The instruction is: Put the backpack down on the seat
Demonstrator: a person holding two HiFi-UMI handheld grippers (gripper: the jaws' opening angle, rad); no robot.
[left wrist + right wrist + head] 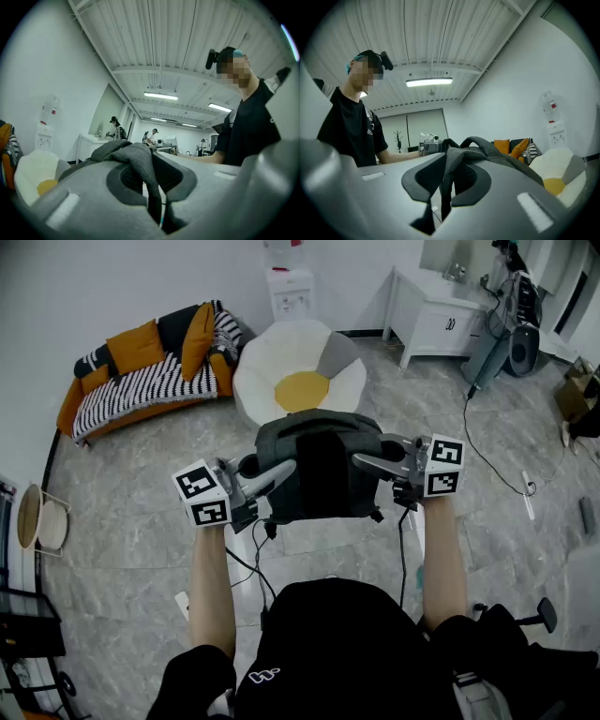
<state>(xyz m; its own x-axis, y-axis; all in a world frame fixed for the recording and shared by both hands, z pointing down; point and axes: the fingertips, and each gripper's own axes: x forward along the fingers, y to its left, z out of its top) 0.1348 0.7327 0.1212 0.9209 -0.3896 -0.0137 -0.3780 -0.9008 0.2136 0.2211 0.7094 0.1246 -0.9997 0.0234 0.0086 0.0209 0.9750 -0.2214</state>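
Both bare forearms stretched forward, roughly parallel; left claw at the backpack's left side, right claw at its right side, each with jaws pinched on grey strap fabric, backpack carried between them.

grey marbled floor, an orange sofa with striped cover along the white wall, a white cabinet, ceiling strip lights.

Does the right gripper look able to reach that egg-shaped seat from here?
Probably, with a step forward: only bare floor separates the right gripper from the seat, though its tongs grip the backpack.
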